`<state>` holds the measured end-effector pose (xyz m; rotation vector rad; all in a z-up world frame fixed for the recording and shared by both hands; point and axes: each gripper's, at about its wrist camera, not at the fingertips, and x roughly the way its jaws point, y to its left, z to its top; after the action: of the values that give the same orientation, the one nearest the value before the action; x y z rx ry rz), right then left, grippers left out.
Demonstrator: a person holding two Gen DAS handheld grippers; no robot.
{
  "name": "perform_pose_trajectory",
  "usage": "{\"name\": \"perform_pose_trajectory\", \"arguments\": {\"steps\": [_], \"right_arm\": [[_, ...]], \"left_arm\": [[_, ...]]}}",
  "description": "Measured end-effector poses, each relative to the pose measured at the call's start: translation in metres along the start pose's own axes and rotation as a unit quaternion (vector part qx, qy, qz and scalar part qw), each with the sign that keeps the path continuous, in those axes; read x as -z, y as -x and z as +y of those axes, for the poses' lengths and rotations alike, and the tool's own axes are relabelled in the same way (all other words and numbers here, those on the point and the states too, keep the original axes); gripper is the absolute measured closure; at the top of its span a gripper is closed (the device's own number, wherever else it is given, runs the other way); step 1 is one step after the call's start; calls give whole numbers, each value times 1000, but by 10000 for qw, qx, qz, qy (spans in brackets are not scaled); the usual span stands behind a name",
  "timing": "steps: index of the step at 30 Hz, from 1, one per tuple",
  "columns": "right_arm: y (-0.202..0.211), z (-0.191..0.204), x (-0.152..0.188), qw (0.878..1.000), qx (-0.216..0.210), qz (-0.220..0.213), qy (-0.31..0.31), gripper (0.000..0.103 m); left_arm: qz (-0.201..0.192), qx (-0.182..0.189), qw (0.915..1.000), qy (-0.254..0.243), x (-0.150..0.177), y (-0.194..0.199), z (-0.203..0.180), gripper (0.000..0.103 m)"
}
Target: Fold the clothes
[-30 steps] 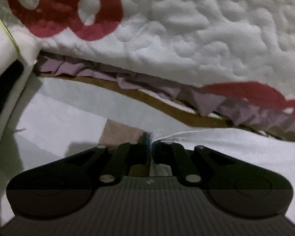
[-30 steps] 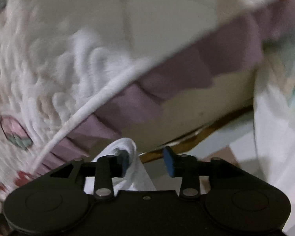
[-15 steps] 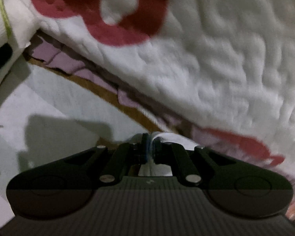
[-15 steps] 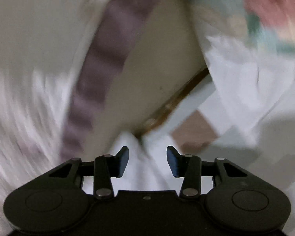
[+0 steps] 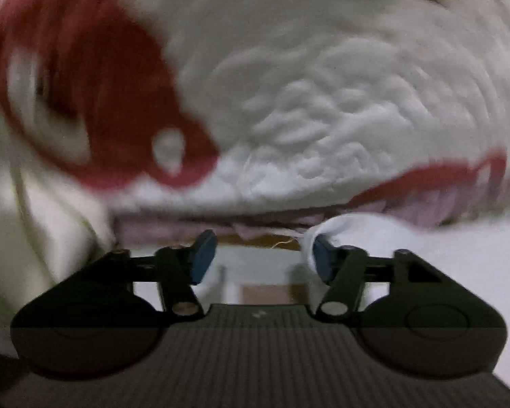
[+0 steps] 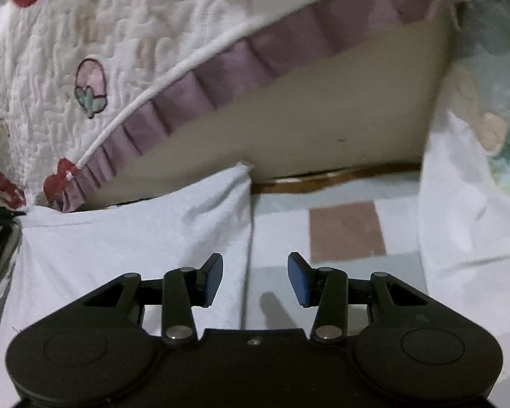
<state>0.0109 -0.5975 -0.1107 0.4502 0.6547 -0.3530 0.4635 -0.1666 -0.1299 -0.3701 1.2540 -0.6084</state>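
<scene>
The left claw [image 5: 260, 255] is spread, with its blue pads [image 5: 202, 258] well apart. A curled corner of the white garment [image 5: 425, 255] lies against the outer side of the pad on the right in this view, but nothing is pinched between the two pads. The left wrist picture is blurred, so finer detail at this corner cannot be told.

The right claw [image 6: 255, 278] is also spread and holds nothing. It hangs over the long straight edge of the white garment [image 6: 136, 238], and one pad is above the cloth while the other is above the pale patterned floor [image 6: 282, 231].

The garment lies flat on this floor, just beside the side of the bed. Its far corner [image 6: 243, 170] rises a little and touches the cream side of the bed [image 6: 323, 125]. A brown square [image 6: 346, 231] in the floor pattern is near the garment's edge, apart from it.

Above the garment hangs a white quilt [image 6: 51, 68] with red figures and a purple ruffle [image 6: 221, 78] along its edge. Another white cloth [image 6: 465, 210] hangs at the right side of the right wrist view.
</scene>
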Motion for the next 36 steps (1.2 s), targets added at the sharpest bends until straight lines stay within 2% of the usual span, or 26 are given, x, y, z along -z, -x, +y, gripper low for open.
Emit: {"name": "perform_pose_trajectory", "arguments": {"steps": [6,8,9,10,12,13,15,17,20,23,24,25,26,27,29,31,33,35,36], "right_arm": [[-9,16,11,9992,173,175,317,54],[-10,19,18,9991,162,252,311,54],[-12,20,21,9989,160,293,316,54],[-13,22,24,9989,156,315,315,54],[-17,23,30,9988,155,368,288,54],[-19,24,32,9987,167,415,258,54],[-23,25,36,9983,203,504,193,54],[-26,28,40,9981,292,527,115,54],[-30,35,41,9982,434,325,-262,54],[-39,49,39,9980,534,165,-279,54],[-42,55,37,9980,592,167,-113,57],[-46,62,36,9975,664,227,99,92],[-48,64,33,9969,710,282,210,99],[-45,63,28,9966,765,227,202,99],[-34,56,17,9957,923,-5,127,101],[-33,55,12,9892,1363,101,531,103],[-34,49,8,9796,1797,273,855,103],[-31,32,4,9754,2054,394,703,103],[-26,23,2,9776,2001,389,522,103]], "left_arm": [[457,176,9971,580,-9,7,8,42],[609,234,9949,773,-12,9,10,47],[703,442,9900,1144,-12,8,20,50],[643,288,9927,977,-14,11,20,50],[342,-5,9994,63,-5,25,7,49],[188,-150,9989,-405,-1,31,0,47],[102,-33,9952,-970,20,42,-3,47],[-15,-195,9881,-1527,41,47,-4,47],[-159,-529,9685,-2426,69,49,-11,46],[-220,-886,9388,-3321,94,37,-26,46],[-229,-982,9289,-3564,99,31,-33,46],[-228,-1027,9220,-3725,103,30,-40,46],[-240,-1058,9182,-3809,106,25,-44,46],[-262,-1076,9188,-3789,106,21,-46,46],[-229,-1118,9271,-3571,101,10,-46,47],[-218,-1291,9271,-3512,98,-1,-45,49],[-261,-1471,9225,-3558,93,-10,-43,49],[-357,-1536,9215,-3549,87,-17,-39,46],[-437,-1526,9226,-3517,83,-20,-37,46]]}}
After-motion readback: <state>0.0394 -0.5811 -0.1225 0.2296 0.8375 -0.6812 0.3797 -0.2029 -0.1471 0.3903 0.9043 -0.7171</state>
